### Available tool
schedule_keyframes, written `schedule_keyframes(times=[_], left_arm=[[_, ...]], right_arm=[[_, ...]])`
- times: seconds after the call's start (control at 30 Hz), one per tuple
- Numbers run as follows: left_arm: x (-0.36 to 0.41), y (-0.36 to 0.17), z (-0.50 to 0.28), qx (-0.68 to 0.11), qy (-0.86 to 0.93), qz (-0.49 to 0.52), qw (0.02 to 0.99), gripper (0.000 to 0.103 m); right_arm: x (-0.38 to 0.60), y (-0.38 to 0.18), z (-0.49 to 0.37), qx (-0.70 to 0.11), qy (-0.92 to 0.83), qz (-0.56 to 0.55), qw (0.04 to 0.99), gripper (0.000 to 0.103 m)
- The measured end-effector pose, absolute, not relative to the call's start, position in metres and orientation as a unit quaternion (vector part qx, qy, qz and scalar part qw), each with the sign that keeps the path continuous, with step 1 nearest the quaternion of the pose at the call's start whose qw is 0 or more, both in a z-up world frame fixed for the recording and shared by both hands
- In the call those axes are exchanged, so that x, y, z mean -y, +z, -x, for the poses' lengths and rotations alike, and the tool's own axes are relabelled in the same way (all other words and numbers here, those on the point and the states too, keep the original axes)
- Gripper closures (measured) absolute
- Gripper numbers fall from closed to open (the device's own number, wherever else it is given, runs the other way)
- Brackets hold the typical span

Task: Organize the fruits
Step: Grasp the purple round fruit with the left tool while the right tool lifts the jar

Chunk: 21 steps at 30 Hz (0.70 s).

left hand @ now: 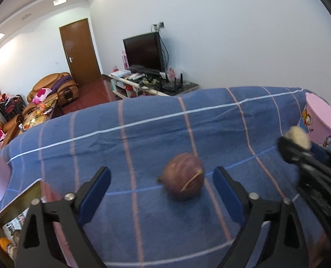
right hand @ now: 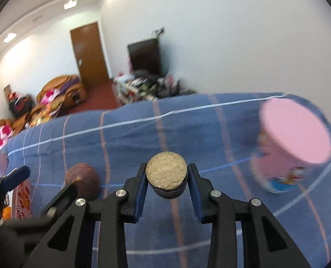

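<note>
The right gripper [right hand: 166, 177] clamps a small round dark-rimmed piece with a beige top [right hand: 166, 172]. The left gripper [left hand: 162, 178] is spread wide around a purple fruit [left hand: 183, 176] on the blue checked cloth [left hand: 143, 134]; no pad touches it. A pink tub [right hand: 292, 143] stands near the cloth's far right edge.

The cloth [left hand: 156, 134] is blue, crossed by white and pale pink lines. The round fruit [left hand: 183, 176] is dull purple-brown. The tub [right hand: 292, 143] is pink with orange cartoon figures. The small round piece [right hand: 166, 171] is beige on top, black beneath.
</note>
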<state>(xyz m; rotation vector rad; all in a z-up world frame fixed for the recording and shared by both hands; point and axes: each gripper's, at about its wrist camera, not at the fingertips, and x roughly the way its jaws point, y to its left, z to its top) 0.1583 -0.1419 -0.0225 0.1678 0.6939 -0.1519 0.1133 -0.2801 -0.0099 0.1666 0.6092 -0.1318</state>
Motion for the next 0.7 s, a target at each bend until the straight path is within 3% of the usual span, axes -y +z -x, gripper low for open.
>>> schedule_keyframes(times=[0.3,0.53,0.7], left_arm=[[0.163,-0.046,-0.196,-0.424,-0.087,-0.056,0.900,0.036],[0.163,-0.045,-0.204,-0.430,-0.078,-0.039,0.899,0.053],[0.157,-0.042,-0.199,-0.424,-0.089,-0.024,0.901,0.054]], right_arm=[[0.293,-0.006,-0.112,-0.293,-0.052,-0.105,0.949,0.066],[0.291,-0.009,-0.118,-0.302,-0.052,-0.109,0.946,0.066],[0.289,-0.009,-0.120,-0.294,-0.056,-0.102,0.949,0.066]])
